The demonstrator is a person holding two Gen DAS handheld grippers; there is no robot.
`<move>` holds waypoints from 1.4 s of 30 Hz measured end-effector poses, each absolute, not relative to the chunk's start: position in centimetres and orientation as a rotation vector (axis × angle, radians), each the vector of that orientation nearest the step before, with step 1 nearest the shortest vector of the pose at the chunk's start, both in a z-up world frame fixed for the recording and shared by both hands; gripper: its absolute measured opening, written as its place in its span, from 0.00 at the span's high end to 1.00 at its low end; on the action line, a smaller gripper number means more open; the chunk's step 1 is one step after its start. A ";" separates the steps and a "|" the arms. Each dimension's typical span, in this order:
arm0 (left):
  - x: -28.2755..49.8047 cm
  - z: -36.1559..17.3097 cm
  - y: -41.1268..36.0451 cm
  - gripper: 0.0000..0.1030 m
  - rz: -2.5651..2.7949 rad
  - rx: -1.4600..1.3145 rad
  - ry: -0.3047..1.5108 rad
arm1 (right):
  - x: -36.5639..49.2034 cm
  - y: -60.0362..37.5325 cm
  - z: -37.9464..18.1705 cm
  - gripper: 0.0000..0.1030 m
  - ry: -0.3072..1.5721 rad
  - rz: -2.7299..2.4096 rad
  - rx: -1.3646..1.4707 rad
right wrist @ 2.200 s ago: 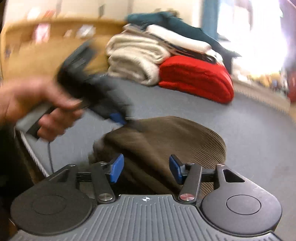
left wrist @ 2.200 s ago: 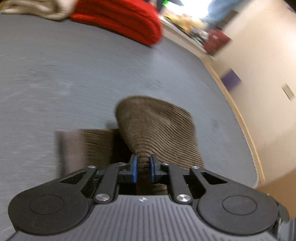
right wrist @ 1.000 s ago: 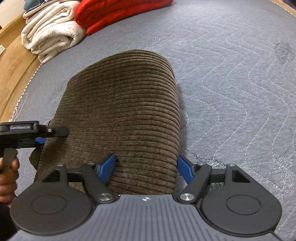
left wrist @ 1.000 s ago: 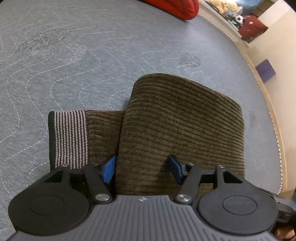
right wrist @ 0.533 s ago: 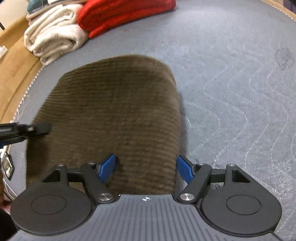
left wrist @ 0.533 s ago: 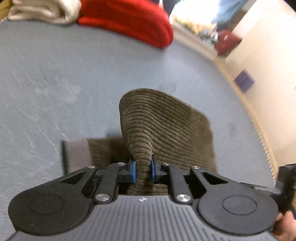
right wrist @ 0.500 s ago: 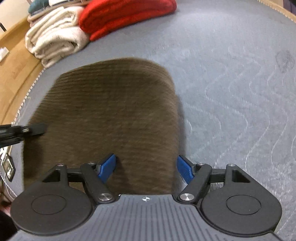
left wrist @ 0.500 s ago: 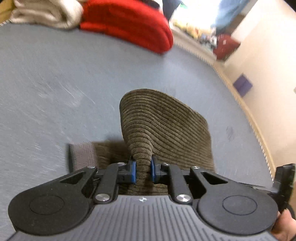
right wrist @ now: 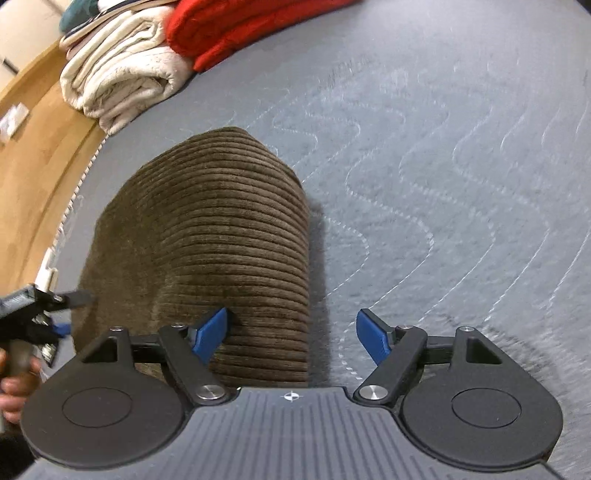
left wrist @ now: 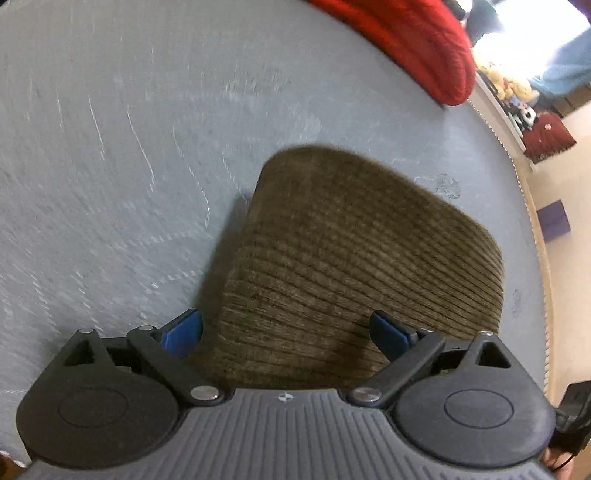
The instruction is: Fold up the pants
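The brown corduroy pants [left wrist: 351, 258] lie folded into a compact stack on the grey quilted mattress [left wrist: 110, 147]. My left gripper [left wrist: 286, 332] hovers over the stack's near edge. Its jaws are opening wide, the blue pads clear of the cloth, which lies below and between them. In the right wrist view the pants [right wrist: 221, 240] fill the left middle. My right gripper [right wrist: 291, 334] straddles their right edge, its jaws opening a little; the left pad [right wrist: 210, 332] sits over the cloth without pinching it. The left gripper [right wrist: 37, 314] shows at the far left, held by a hand.
A folded red blanket [right wrist: 251, 29] and rolled cream blankets [right wrist: 122, 81] are stacked at the mattress's far side. A wooden floor [right wrist: 37, 147] runs beyond the mattress's left edge. A purple box [left wrist: 554, 221] stands past the right edge, by the wall.
The left gripper let go of the pinched fold and opened wide. The top layer now lies flat and hides the striped waistband. The right gripper shifted toward the pants' right edge.
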State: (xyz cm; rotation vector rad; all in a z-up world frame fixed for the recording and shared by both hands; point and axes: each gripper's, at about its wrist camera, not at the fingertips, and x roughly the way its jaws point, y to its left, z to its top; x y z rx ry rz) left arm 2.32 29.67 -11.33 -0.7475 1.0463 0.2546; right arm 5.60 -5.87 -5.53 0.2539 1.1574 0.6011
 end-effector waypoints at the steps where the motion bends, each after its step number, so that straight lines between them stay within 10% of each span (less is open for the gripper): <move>1: 2.7 -12.1 29.7 0.03 0.242 -0.772 1.055 | 5.7 -5.7 -5.7 0.24 1.166 0.609 0.273; 16: 4.7 -16.4 29.1 0.00 0.131 -0.820 1.002 | 7.3 -2.2 -9.5 0.09 1.263 0.766 0.397; 21: 6.4 -14.3 27.0 0.34 0.128 -0.763 1.016 | 6.5 -1.6 -8.9 0.35 1.184 0.758 0.321; 27: 7.8 -11.1 24.4 0.53 0.130 -0.708 1.021 | 6.0 -3.3 -5.9 0.59 1.080 0.800 0.340; 42: 16.6 -4.7 6.6 0.47 -0.206 -0.644 0.851 | 9.7 -21.5 4.9 0.59 0.793 0.682 0.253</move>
